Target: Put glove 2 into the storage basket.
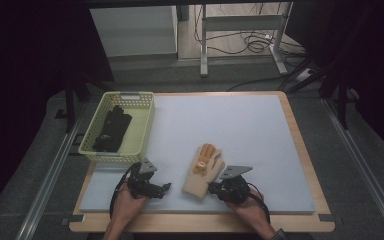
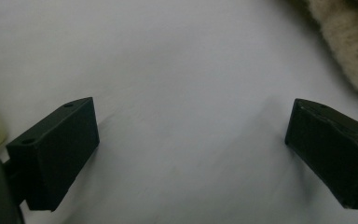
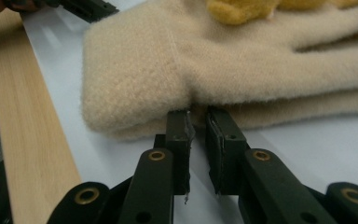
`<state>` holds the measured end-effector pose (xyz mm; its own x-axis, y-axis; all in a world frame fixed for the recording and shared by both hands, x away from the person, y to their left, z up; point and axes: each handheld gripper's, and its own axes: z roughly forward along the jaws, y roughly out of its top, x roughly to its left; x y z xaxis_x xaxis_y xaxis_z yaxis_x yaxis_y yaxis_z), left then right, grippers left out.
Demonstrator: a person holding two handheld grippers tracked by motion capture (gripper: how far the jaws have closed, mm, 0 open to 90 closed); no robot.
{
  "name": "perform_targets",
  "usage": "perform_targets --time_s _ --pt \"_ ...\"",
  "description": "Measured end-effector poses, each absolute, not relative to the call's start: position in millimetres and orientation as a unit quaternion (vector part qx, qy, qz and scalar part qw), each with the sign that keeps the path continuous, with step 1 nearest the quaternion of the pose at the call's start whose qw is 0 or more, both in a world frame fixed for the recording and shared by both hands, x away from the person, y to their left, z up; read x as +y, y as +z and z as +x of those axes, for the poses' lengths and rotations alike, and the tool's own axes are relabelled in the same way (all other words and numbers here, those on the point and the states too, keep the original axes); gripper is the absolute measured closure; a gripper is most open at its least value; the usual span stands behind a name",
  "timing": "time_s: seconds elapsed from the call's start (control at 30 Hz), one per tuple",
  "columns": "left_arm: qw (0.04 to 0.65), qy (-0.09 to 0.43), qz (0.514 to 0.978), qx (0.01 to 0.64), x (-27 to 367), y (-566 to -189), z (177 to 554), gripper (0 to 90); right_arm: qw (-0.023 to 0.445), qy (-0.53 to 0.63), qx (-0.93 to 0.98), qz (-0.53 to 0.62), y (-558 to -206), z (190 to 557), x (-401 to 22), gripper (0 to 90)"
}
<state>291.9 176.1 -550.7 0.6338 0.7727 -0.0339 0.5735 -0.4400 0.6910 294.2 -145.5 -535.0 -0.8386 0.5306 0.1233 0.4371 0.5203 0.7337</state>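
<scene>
Pale yellow plastic forms the slotted basket (image 1: 139, 127) at the counter's (image 1: 260, 130) far left corner, with dark gloves (image 1: 111, 129) lying inside it. Just in front of the basket, near the counter's front edge, a person's left hand (image 1: 125, 205) holds the left claw (image 1: 166, 187) low over the light blue mat (image 1: 240, 150), its jaws spread wide with nothing between them; the left gripper view shows bare mat in the gap and a strip of beige fleece at the upper right. Beside it, toward the middle of the front edge, a beige fleece mitten (image 1: 202, 177) lies flat on the mat, cuff toward the person, with an orange-yellow plush piece (image 1: 203, 156) resting on top. At its right side, the right hand (image 1: 250, 210) holds the right claw (image 3: 199, 114), its jaws drawn to a narrow gap and their tips touching the mitten's lower edge. Whether fabric is actually pinched between them cannot be told. Bare wood (image 3: 23, 140) of the counter borders the mat.
</scene>
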Motion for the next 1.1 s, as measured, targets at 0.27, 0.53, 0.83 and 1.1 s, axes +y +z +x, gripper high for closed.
perform_targets --time_s 0.27,0.53,0.83,1.1 --pt "0.342 0.145 0.833 0.410 186.1 -551.8 289.9 1.1 0.075 0.404 0.869 0.276 -536.7 305.9 -124.2 78.0" --pt "0.340 0.146 0.834 0.409 187.1 -551.9 289.5 1.0 0.095 0.399 0.871 0.269 -537.9 321.5 -100.1 78.0" --pt "0.340 0.145 0.833 0.412 186.1 -552.2 289.9 0.4 0.100 0.398 0.869 0.278 -528.5 318.6 -122.4 63.6" --pt "0.343 0.144 0.832 0.412 186.0 -552.2 289.4 0.4 0.137 0.399 0.844 0.330 -516.3 324.8 -188.8 41.5"
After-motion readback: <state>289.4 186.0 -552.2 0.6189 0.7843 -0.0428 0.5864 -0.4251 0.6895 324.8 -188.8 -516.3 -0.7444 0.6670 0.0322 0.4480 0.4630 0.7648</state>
